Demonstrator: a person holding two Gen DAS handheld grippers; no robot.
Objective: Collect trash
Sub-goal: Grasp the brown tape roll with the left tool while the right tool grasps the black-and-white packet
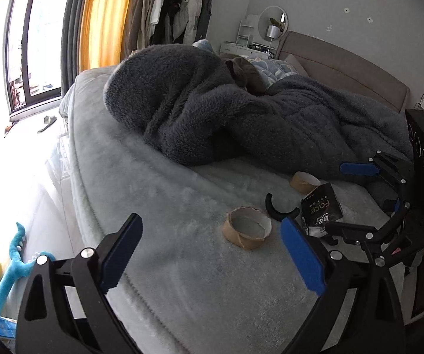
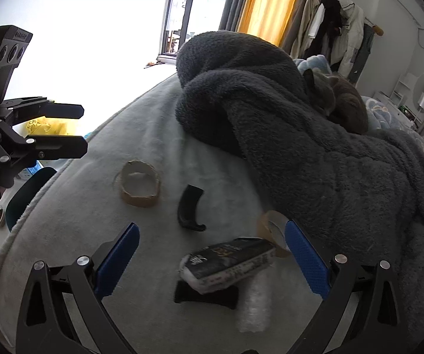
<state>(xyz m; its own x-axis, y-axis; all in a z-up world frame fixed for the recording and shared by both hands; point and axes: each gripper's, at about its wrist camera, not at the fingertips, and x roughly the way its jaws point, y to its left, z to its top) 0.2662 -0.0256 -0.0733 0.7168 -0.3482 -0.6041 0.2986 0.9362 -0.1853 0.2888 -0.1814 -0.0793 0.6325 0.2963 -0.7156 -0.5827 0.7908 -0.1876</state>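
Grippers wide, empty: left gripper (image 1: 212,256) above cardboard ring (image 1: 247,231); right gripper (image 2: 212,261) over black packet (image 2: 226,267).

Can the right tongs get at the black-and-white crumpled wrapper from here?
Probably yes. The right tongs are open with the black-and-white crumpled wrapper lying between the fingers, nothing covering it; a brown cardboard tape core touches its far end.

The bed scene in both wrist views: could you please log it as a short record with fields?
surface: pale grey plush bed cover
trash items: flattened brown cardboard tape core; second brown tape core beside the dark blanket; curved black plastic hook; crumpled black printed packet; clear bubble-wrap piece
bedding: heaped dark grey fleece blanket
animal: grey cat curled on the blanket
left gripper: open, empty, facing the flattened core
right gripper: open, empty, over the packet
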